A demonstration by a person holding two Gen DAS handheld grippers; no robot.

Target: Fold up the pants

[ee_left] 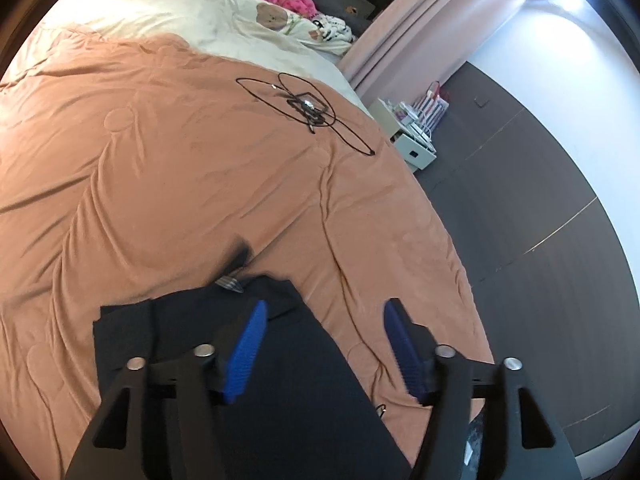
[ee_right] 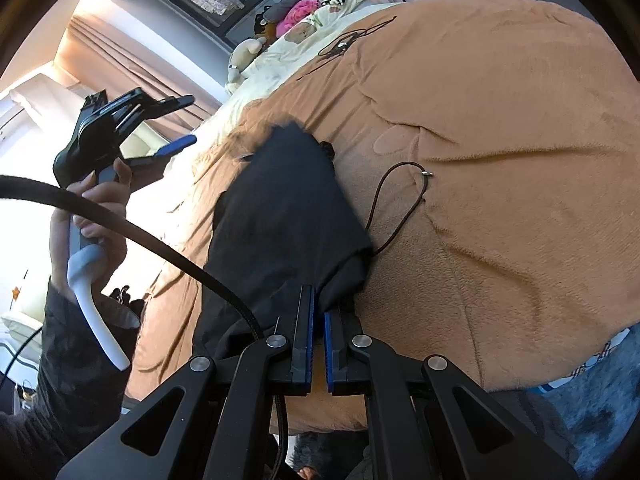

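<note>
Right wrist view: dark pants (ee_right: 280, 216) lie folded lengthwise on the bed's brown blanket (ee_right: 500, 140), near end pinched in the right tongs (ee_right: 319, 320). Left tongs (ee_left: 324, 344) hang spread, empty. Mid-fold; next, I judge, left regrips before folding over.

pants (ee_right: 280, 208) matt black cloth; bedspread (ee_left: 160, 160) soft brown plush.

Pants (ee_right: 280, 216) on quilt (ee_right: 500, 128); cord (ee_right: 394, 204) right of pants; cable tangle (ee_right: 344, 46) beyond.
</note>
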